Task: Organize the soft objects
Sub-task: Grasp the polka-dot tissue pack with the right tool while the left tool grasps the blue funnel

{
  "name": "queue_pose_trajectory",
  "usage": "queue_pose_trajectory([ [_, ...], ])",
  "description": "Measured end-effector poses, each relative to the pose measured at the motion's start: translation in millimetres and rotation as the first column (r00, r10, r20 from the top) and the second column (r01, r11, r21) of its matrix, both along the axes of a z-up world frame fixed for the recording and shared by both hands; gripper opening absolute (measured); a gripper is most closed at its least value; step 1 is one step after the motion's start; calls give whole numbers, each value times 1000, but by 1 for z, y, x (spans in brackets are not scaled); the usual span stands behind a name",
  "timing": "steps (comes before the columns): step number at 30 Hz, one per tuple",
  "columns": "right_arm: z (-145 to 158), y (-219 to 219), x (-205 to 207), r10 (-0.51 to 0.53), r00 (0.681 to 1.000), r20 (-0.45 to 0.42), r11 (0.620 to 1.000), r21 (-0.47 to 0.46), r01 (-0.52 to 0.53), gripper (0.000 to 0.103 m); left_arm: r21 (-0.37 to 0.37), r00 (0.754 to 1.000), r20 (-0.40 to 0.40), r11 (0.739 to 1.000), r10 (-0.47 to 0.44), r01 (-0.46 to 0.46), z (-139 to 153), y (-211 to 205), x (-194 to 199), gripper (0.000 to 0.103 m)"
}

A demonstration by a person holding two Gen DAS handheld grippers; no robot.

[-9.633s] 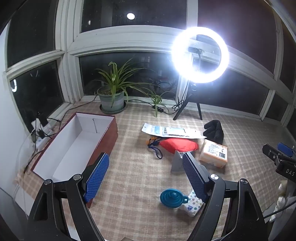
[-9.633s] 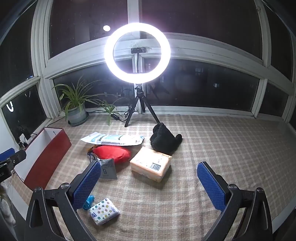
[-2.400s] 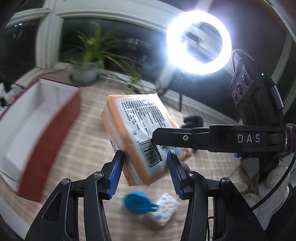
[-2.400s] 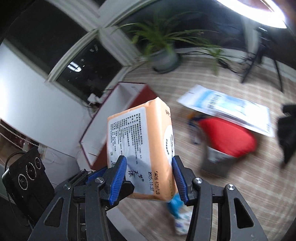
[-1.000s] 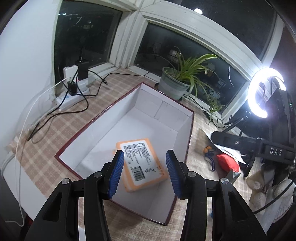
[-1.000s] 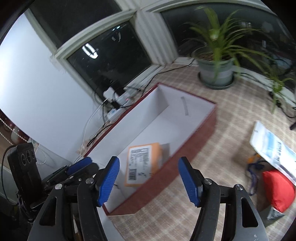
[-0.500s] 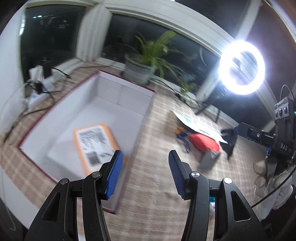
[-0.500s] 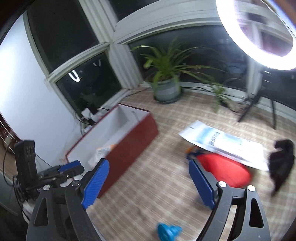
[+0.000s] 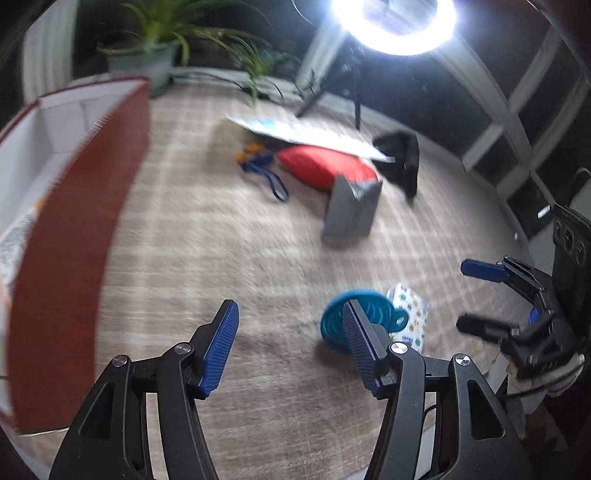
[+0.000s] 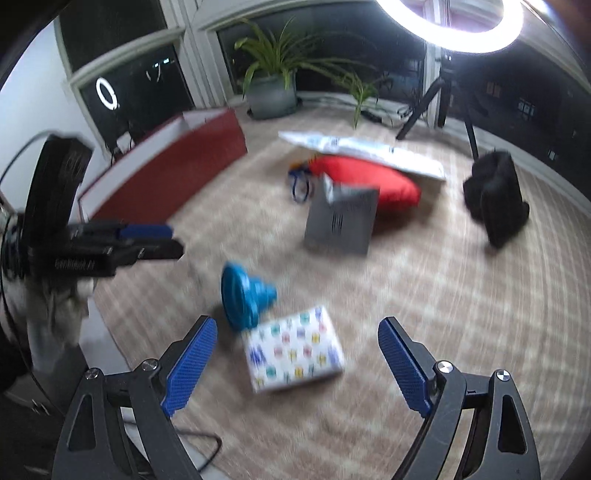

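Note:
My left gripper (image 9: 290, 343) is open and empty above the checked mat. My right gripper (image 10: 297, 363) is open and empty, just above a white patterned tissue pack (image 10: 293, 349). The pack also shows in the left wrist view (image 9: 410, 317), beside a blue funnel (image 9: 352, 321) (image 10: 243, 293). The red box (image 9: 70, 236) (image 10: 166, 177) stands at the left; the edge of the orange pack (image 9: 18, 229) shows inside it. A red pouch (image 9: 325, 168) (image 10: 369, 182), a grey packet (image 9: 351, 212) (image 10: 341, 221) and a black soft item (image 9: 400, 158) (image 10: 495, 199) lie further off.
A white-and-blue flat bag (image 10: 362, 149) lies behind the red pouch, with a blue cord (image 9: 266, 175) beside it. A potted plant (image 10: 271, 90) and a ring light on a tripod (image 9: 393, 22) stand by the windows. The right gripper shows at the left view's right edge (image 9: 517, 302).
Both grippers have swung right, away from the red box and toward the items on the mat. The right gripper has come down over the patterned pack. The orange pack stays in the box.

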State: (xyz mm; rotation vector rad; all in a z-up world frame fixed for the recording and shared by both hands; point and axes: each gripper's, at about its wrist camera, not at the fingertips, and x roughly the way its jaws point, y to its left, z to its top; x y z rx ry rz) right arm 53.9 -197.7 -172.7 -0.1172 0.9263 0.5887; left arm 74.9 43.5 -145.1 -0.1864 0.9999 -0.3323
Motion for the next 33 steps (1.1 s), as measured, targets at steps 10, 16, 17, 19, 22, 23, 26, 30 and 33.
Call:
queue_pose_trajectory([
  [10, -31, 0, -12, -16, 1000, 1, 999, -38, 16, 86, 43, 993, -18, 992, -121, 122, -25, -32, 3, 58],
  [16, -40, 14, -13, 22, 999, 30, 995, -102, -19, 86, 111, 984, -4, 978, -178, 178, -34, -46, 6, 57],
  [17, -42, 17, -13, 25, 999, 33, 994, -108, -21, 86, 110, 983, -6, 977, -182, 181, -35, -47, 8, 57],
  [19, -44, 20, -12, 29, 999, 33, 993, -113, -25, 86, 115, 983, -2, 976, -186, 185, -37, -48, 10, 57],
  [22, -48, 26, -10, 34, 999, 40, 990, -135, -28, 86, 132, 981, 4, 972, -195, 193, -39, -53, 13, 57],
  [23, -49, 28, -10, 37, 999, 40, 989, -143, -31, 86, 134, 980, 8, 971, -200, 197, -39, -54, 14, 57],
  [26, -52, 31, -8, 40, 998, 45, 987, -158, -33, 86, 149, 977, 10, 966, -214, 210, -43, -59, 17, 51],
  [30, -53, 33, -5, 35, 997, 64, 984, -175, -23, 86, 154, 973, 12, 962, -230, 225, -47, -65, 19, 40],
  [33, -54, 35, -3, 31, 997, 69, 983, -181, -19, 86, 139, 973, 11, 964, -232, 229, -49, -68, 20, 29],
])
